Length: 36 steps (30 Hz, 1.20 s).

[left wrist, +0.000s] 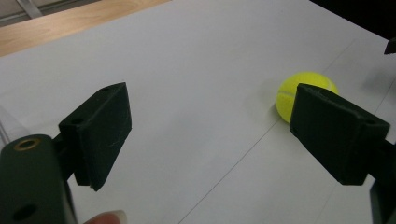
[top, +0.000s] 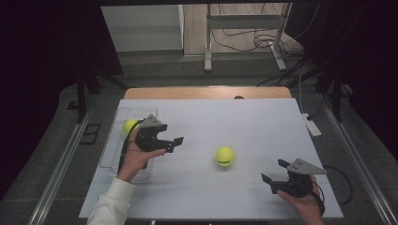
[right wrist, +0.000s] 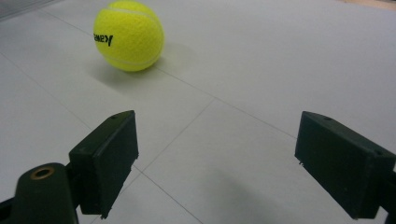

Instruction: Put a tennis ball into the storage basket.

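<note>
Looking across my white table (top: pixel 244 122), I see a clear tray (top: pixel 112 140) at its left edge holding one tennis ball (top: pixel 129 125); a second ball (top: pixel 225 156) lies mid-table between my left gripper (top: pixel 170 143) and right gripper (top: pixel 274 172), both spread wide, empty.

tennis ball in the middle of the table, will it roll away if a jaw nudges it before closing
Probably yes: the fuzzy yellow tennis ball is round and sits free on the flat white table sheet, with nothing beside it to stop it. Its felt looks grippy, so it likely won't slip once squeezed. It probably gives slightly rather than breaking.
</note>
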Available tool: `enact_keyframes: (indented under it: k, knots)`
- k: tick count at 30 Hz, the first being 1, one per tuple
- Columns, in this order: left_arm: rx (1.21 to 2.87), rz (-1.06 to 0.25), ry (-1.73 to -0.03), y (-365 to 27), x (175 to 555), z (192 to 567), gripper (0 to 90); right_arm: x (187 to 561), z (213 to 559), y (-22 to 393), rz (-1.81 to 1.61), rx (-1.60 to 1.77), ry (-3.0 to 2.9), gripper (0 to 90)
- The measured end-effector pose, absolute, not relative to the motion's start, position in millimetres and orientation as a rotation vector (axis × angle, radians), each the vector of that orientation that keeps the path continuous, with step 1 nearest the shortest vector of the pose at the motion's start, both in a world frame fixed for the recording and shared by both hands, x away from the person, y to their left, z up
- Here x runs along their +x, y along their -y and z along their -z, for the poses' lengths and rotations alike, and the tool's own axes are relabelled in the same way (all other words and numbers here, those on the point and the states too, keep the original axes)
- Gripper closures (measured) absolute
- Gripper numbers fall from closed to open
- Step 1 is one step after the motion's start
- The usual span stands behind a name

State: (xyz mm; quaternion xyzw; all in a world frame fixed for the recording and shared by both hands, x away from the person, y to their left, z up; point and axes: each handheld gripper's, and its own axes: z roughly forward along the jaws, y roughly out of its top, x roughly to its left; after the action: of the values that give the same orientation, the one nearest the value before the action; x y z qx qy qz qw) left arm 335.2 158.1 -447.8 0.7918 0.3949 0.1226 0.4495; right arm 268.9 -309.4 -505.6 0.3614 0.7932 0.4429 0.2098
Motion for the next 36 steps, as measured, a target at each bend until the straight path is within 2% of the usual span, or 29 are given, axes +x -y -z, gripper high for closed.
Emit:
enact_keyframes:
  k: [36]
  knots:
    - [2.053,-0.291,-0.894,-108.5,335.0,454.9,13.7,266.8,504.9,309.3,-1.235,0.991,-2.208,13.8]
